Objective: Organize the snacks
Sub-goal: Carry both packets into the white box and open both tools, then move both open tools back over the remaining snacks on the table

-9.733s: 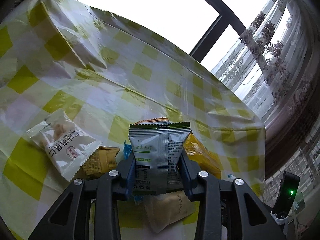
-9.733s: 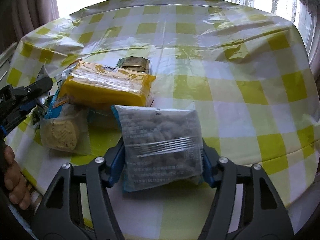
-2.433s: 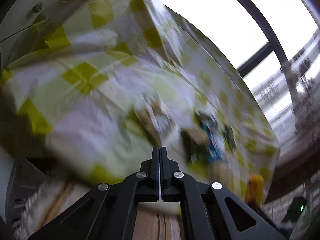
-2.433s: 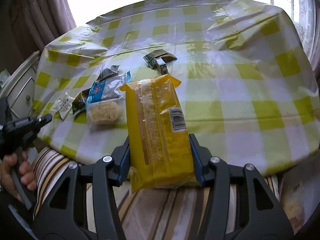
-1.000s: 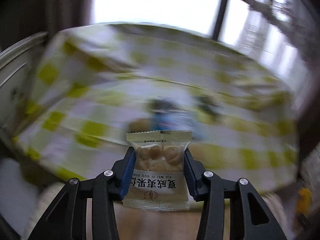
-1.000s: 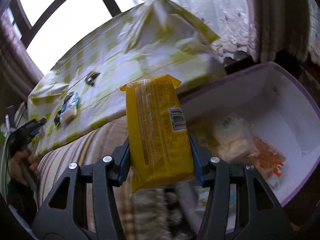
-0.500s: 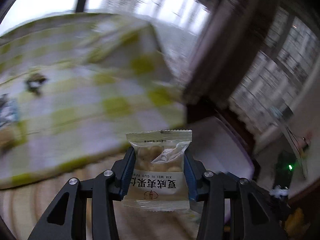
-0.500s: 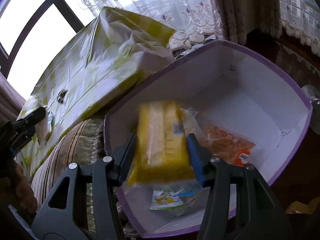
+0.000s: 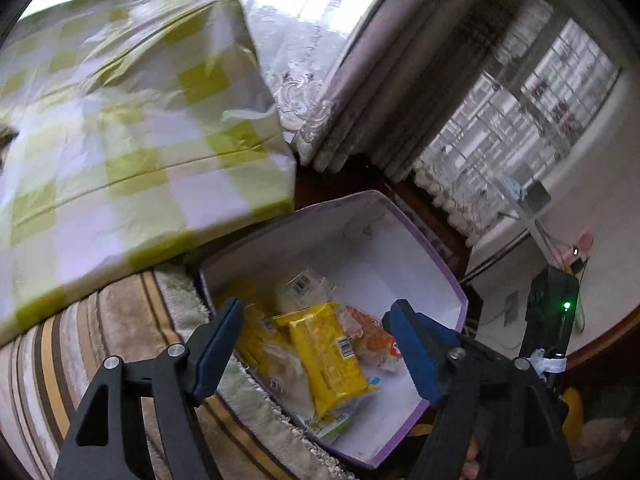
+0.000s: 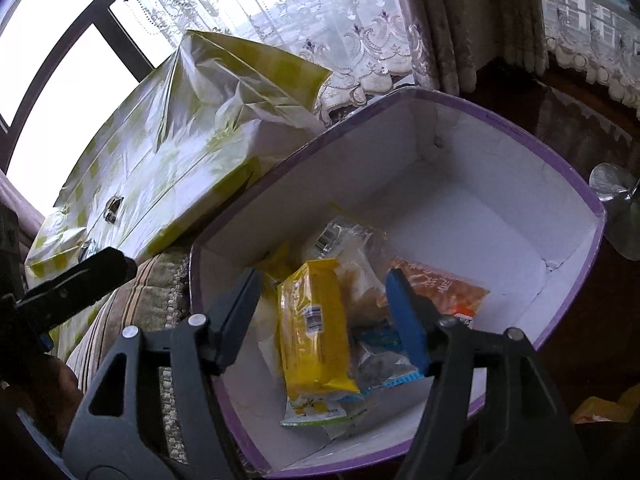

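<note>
A white box with a purple rim (image 9: 452, 276) (image 10: 500, 120) sits on a striped cushion and holds several snack packets. A long yellow packet (image 9: 326, 356) (image 10: 312, 328) lies on top, an orange packet (image 10: 444, 288) beside it. My left gripper (image 9: 316, 344) is open and empty above the box. My right gripper (image 10: 324, 312) is open and empty above the yellow packet. The left gripper's finger (image 10: 80, 280) shows at the left of the right wrist view.
The table with the yellow-checked cloth (image 9: 120, 128) (image 10: 192, 120) stands behind the box, with a few small packets (image 10: 112, 208) on it. Curtains (image 9: 380, 92) and windows lie behind. A striped cushion (image 9: 80, 332) lies under the box.
Both grippers have opened over the box. The left one has let go of its white nut packet and the right one its yellow packet, which now lies in the box.
</note>
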A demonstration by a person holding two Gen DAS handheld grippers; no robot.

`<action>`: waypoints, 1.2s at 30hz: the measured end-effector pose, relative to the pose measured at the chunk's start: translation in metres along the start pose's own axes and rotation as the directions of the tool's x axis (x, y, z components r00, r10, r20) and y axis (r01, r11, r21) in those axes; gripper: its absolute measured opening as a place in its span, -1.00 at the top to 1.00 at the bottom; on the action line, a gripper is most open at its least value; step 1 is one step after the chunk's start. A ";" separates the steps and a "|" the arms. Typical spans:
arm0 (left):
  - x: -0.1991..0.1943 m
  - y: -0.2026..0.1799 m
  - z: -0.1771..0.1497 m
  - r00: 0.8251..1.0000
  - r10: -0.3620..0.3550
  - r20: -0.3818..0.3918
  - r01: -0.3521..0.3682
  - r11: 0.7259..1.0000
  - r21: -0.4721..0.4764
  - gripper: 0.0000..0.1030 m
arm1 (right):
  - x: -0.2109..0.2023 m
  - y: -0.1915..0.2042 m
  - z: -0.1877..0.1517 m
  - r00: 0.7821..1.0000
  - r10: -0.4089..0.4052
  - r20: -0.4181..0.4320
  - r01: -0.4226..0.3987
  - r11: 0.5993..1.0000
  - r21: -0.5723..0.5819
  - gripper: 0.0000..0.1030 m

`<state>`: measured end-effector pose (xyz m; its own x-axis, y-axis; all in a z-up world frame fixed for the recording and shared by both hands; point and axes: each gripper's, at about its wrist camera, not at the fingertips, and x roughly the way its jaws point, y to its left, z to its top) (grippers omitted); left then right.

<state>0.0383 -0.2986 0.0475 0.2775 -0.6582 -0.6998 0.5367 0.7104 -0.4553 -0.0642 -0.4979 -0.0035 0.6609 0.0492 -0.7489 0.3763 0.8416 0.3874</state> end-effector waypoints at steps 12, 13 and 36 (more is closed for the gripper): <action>-0.044 0.058 -0.012 0.991 0.080 0.109 -0.062 0.985 -0.160 -0.48 | -0.008 0.024 -0.002 0.999 0.048 0.002 -0.048 0.997 -0.067 -0.33; -0.052 0.064 -0.015 0.988 0.095 0.125 -0.073 0.982 -0.172 -0.48 | -0.008 0.026 -0.003 0.999 0.052 0.000 -0.052 0.996 -0.070 -0.33; -0.208 0.237 -0.103 0.812 0.516 0.274 -0.277 0.752 -0.598 -0.46 | 0.006 0.173 -0.036 0.984 0.129 -0.125 -0.167 0.913 -0.371 -0.34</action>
<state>0.0256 0.0324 0.0289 0.7202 -0.2358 -0.6525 -0.1497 0.8655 -0.4780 -0.0184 -0.3324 0.0394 0.6173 0.2248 -0.7539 -0.0079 0.9600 0.2798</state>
